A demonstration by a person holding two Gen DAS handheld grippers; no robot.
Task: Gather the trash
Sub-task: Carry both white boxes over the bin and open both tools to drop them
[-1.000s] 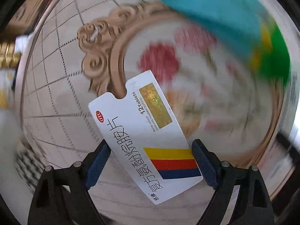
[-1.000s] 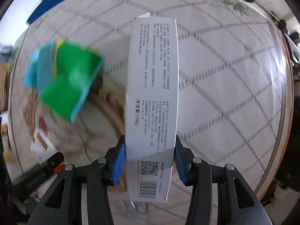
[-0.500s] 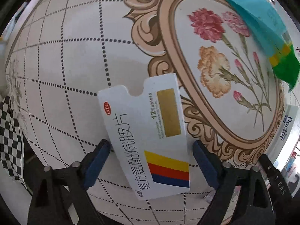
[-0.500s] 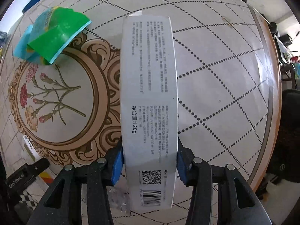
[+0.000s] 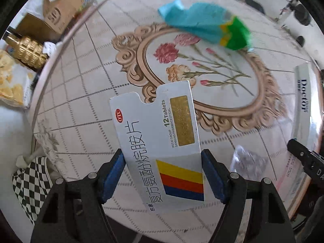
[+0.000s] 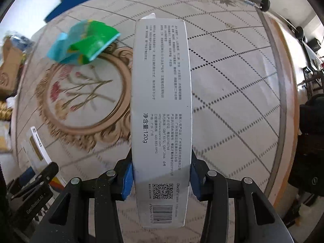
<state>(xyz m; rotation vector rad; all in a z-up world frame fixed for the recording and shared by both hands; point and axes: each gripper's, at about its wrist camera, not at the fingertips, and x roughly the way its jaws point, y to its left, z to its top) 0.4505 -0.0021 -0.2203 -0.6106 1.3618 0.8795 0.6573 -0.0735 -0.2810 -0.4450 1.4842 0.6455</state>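
My left gripper [image 5: 162,172] is shut on a flat white medicine box [image 5: 158,137] with yellow, red and blue stripes, held above the round table [image 5: 85,93]. My right gripper [image 6: 161,176] is shut on a long grey toothpaste box [image 6: 161,101], also held above the table. A crumpled blue and green wrapper [image 5: 204,24] lies at the far side of the flower medallion; it also shows in the right wrist view [image 6: 83,40]. A small clear plastic scrap [image 5: 249,162] lies on the table to the right of my left gripper. The toothpaste box shows at the right edge of the left wrist view [image 5: 303,93].
Beyond the table's left edge stand a cardboard box [image 5: 58,10], a gold bottle [image 5: 26,50] and a snack bag [image 5: 12,81]. A black-and-white checkered cloth [image 5: 30,182] hangs at lower left. The other gripper shows at lower left in the right wrist view [image 6: 32,188].
Both grippers have pulled back and risen with their boxes still held. More of the table's edge and the clutter beyond it has come into view.
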